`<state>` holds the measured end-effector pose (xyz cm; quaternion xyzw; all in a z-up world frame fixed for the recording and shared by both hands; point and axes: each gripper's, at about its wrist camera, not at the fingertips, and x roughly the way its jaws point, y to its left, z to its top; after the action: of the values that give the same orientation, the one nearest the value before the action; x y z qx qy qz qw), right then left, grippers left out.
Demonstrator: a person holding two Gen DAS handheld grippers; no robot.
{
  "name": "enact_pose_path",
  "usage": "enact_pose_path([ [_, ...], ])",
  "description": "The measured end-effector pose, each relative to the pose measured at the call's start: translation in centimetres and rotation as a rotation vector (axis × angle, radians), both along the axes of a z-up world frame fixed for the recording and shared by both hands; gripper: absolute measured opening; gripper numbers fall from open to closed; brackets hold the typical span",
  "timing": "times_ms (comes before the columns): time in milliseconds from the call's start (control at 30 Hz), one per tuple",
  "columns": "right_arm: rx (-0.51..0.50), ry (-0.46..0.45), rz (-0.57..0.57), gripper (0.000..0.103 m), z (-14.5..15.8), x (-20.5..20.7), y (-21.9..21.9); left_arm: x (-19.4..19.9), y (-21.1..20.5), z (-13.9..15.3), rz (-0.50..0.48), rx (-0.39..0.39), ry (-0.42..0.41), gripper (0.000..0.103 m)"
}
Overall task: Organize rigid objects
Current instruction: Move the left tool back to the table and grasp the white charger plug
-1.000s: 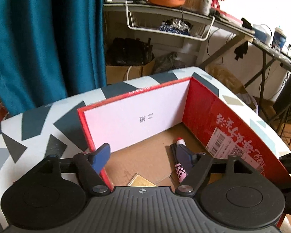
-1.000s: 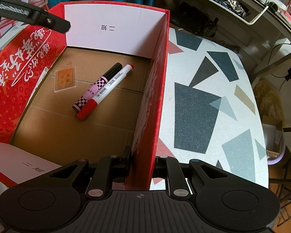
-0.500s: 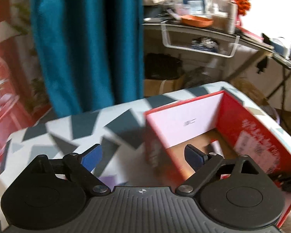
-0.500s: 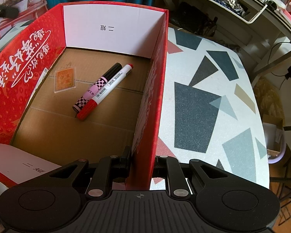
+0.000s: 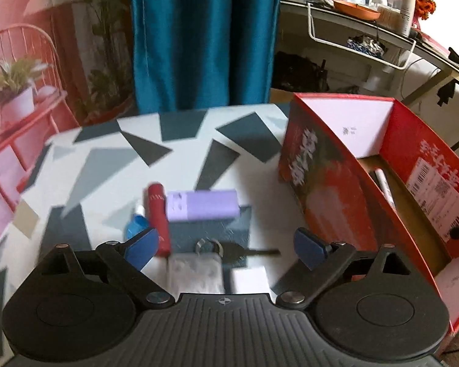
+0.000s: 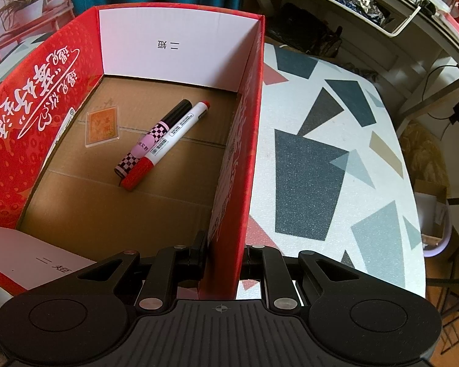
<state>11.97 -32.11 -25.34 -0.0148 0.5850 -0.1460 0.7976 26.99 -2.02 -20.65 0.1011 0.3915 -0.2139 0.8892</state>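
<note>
A red cardboard box (image 6: 241, 140) stands on the patterned table; it also shows at the right of the left wrist view (image 5: 330, 180). Inside lie a red-capped white marker (image 6: 168, 143), a checkered black pen (image 6: 153, 136) and an orange card in a clear case (image 6: 102, 125). My right gripper (image 6: 225, 253) is shut on the box's right wall. My left gripper (image 5: 226, 246) is open and empty above loose items left of the box: a purple box (image 5: 203, 205), a dark red tube (image 5: 157, 217), a small blue bottle (image 5: 136, 226), a black key (image 5: 238, 252) and a white pack (image 5: 195, 273).
The table (image 6: 327, 159) carries grey and black shapes. A teal curtain (image 5: 199, 36), a red wire chair with a potted plant (image 5: 15, 91) and a cluttered desk with a wire basket (image 5: 367, 46) stand beyond the table.
My left gripper has swung left, out of the box, and now hangs over the loose items on the table. The right gripper and the box have not moved.
</note>
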Motion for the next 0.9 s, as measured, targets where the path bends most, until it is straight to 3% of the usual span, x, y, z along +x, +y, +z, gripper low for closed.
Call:
enact_pose_path([
  [200,0.0,0.0,0.0,0.015,0.0,0.0,0.0,-1.4,-1.0,-2.0,-0.03,-0.017,0.043,0.093],
  [300,-0.001,0.001,0.001,0.015,0.0,0.0,0.0,-2.1,-1.6,-3.0,-0.057,-0.015,0.067,0.098],
  [500,-0.002,0.001,0.0,0.015,0.0,0.0,0.0,-2.3,-2.6,-3.4,-0.008,0.103,0.057,0.103],
  [600,-0.004,0.003,0.0,0.015,0.0,0.0,0.0,-2.4,-2.2,-3.2,-0.009,0.08,0.048,0.103],
  [800,-0.005,0.004,0.0,0.016,0.0,0.0,0.1,-2.1,-1.6,-3.9,-0.027,-0.013,0.123,0.102],
  [900,-0.005,0.004,0.001,0.016,0.0,0.0,0.1,-2.3,-1.5,-4.2,-0.021,-0.026,0.122,0.096],
])
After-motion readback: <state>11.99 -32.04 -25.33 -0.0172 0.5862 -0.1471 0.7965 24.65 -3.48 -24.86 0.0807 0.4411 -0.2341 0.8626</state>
